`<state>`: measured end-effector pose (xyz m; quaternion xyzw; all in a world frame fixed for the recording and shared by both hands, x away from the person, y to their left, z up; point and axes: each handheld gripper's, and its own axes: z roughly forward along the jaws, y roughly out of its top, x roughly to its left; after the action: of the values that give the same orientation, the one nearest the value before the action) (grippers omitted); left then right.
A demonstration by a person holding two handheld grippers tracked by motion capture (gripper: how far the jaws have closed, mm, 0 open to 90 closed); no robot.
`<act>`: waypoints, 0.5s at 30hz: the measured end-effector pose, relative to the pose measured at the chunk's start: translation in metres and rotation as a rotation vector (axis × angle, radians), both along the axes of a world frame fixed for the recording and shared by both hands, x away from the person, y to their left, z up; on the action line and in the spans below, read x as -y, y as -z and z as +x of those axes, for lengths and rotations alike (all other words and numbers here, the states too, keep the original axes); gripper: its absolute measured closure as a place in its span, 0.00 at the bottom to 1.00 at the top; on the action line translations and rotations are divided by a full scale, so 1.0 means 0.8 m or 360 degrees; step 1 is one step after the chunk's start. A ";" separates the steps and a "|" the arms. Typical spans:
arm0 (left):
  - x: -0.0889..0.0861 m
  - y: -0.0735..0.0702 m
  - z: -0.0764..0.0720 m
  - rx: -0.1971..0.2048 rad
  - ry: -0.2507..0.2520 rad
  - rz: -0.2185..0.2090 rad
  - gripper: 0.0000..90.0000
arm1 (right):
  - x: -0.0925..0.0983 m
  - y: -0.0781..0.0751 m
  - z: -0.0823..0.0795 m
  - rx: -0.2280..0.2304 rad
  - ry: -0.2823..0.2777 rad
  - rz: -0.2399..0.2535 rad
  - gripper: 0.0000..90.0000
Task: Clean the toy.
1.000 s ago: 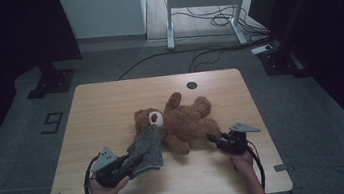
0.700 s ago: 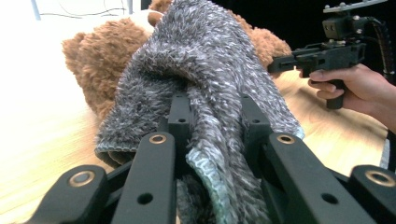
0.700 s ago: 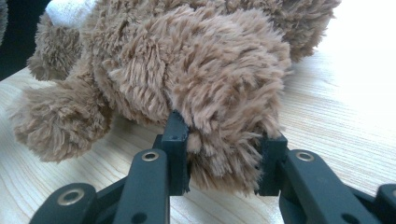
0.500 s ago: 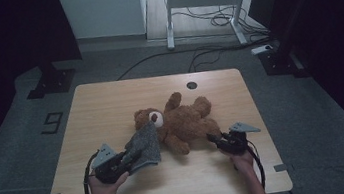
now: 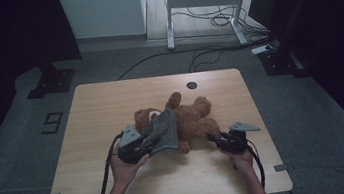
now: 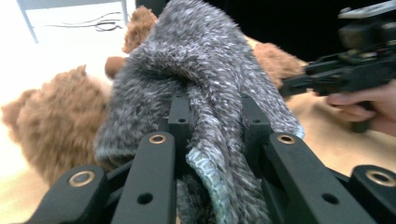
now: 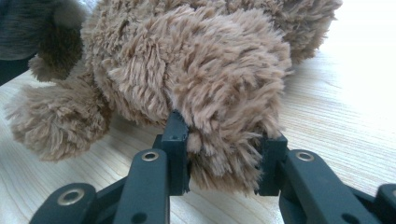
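Note:
A brown teddy bear (image 5: 193, 119) lies on its back in the middle of the wooden table (image 5: 110, 100). A grey fuzzy cloth (image 5: 164, 131) is draped over the bear's left half. My left gripper (image 5: 151, 139) is shut on the cloth's near edge, and in the left gripper view the cloth (image 6: 205, 93) bunches between the jaws with the bear (image 6: 56, 116) behind it. My right gripper (image 5: 212, 137) is shut on one of the bear's limbs at the right; in the right gripper view the brown plush (image 7: 219, 140) is squeezed between both jaws.
A round cable hole (image 5: 191, 85) sits near the table's far edge. A white desk frame (image 5: 198, 3) with loose cables stands on the floor beyond. The table's left part and front strip are bare wood.
My left gripper has carried the grey cloth to the right, farther over the bear. The right gripper has stayed where it was.

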<state>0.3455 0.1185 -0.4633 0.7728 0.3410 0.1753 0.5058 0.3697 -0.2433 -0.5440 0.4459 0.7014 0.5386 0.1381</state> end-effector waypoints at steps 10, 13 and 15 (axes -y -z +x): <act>0.033 0.036 0.020 0.0004 -0.0084 0.0247 0.79 | 0.001 0.000 0.000 -0.0003 -0.0011 -0.0006 0.72; 0.026 0.042 0.017 0.0004 -0.0083 0.0217 0.80 | 0.001 0.000 0.000 -0.0006 -0.0017 -0.0014 0.72; 0.016 0.045 0.010 0.0017 -0.0089 0.0223 0.80 | 0.002 0.001 0.001 -0.0018 -0.0022 -0.0016 0.73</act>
<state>0.3534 0.1054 -0.4991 0.7955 0.3468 0.2169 0.4471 0.3702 -0.2452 -0.5447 0.4434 0.7080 0.5333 0.1327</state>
